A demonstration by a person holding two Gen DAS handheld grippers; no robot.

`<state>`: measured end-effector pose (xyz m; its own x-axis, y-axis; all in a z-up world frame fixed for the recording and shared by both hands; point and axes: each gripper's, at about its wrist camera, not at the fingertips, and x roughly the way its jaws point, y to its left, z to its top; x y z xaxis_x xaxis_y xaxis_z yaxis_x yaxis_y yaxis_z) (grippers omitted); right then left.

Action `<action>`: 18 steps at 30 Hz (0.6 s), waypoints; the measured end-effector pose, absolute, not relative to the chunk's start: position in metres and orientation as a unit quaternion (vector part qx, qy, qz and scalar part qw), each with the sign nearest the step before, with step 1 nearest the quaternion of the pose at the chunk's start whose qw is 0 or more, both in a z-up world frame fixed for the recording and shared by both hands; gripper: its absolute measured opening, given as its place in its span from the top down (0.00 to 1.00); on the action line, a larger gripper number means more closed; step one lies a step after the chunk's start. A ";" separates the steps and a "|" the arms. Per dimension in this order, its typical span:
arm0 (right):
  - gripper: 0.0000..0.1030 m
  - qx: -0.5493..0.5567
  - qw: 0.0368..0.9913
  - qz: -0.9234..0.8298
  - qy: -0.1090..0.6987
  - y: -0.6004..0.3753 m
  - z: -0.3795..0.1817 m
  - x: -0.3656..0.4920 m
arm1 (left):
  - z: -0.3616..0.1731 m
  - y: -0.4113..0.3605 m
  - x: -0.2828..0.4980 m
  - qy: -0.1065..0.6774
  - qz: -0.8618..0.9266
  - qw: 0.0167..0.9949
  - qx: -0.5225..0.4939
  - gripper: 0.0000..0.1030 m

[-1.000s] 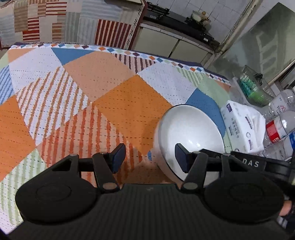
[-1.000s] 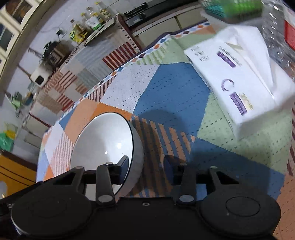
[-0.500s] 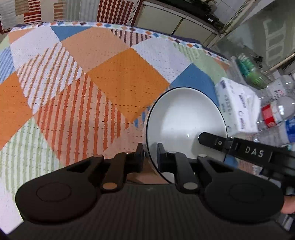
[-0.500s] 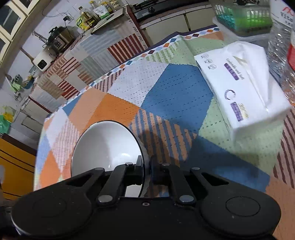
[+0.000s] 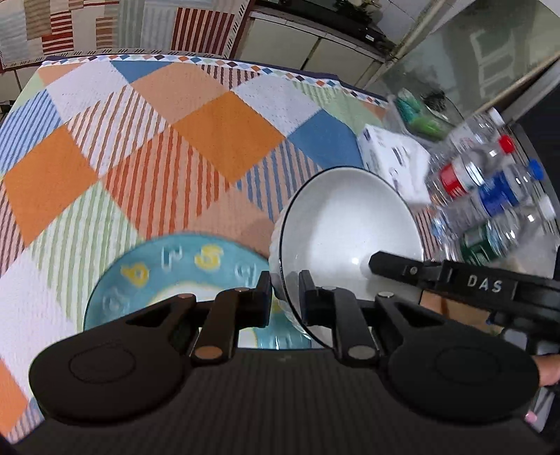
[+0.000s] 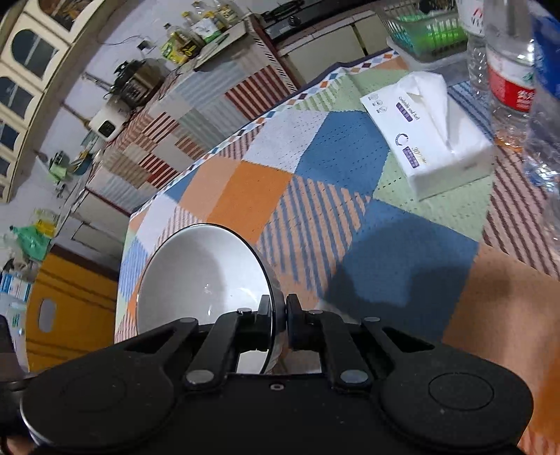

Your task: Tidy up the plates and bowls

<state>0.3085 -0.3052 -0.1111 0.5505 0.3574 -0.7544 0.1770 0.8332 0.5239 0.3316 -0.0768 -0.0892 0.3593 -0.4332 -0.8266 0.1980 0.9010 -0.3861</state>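
- A kitchen: a table under a patchwork cloth [image 5: 217, 140] of orange, blue, green and striped squares, with counters and cupboards behind it.
- By the table's far right corner lie a tissue pack [image 6: 434, 136] and several water bottles [image 5: 490, 189]; a green basket [image 6: 427, 31] sits beyond them.
- The white bowl [image 5: 346, 241] is clear of the cloth, tilted, and held by both tools on opposite sides of its rim.
- The left gripper [image 5: 285, 301] is clamped on the rim's near left side, one finger inside the bowl and one outside.
- The right gripper [image 6: 278, 322] is clamped on the opposite side of the rim in the same way; seen from the left wrist, its arm reaches in across the bowl.
- A blue plate [image 5: 175, 280] with yellow figures lies near the table's front edge, just below and left of the bowl.
- Step in hand, as I judge it: carrying the bowl over to stack it on the plate.
- The next move calls for levelling the bowl, centring it over the plate, lowering it evenly with both hands, and letting go only once it sits flat.
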 end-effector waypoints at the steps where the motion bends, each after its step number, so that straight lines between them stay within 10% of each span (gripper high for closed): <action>1: 0.87 0.282 0.835 0.057 0.469 -0.304 -0.106 0.301 | -0.085 -0.077 0.324 0.533 -0.194 0.816 -0.107 0.86; 18: 0.87 0.212 0.862 0.071 0.454 -0.283 -0.043 0.192 | -0.043 -0.064 0.218 0.533 -0.238 0.806 -0.097 0.85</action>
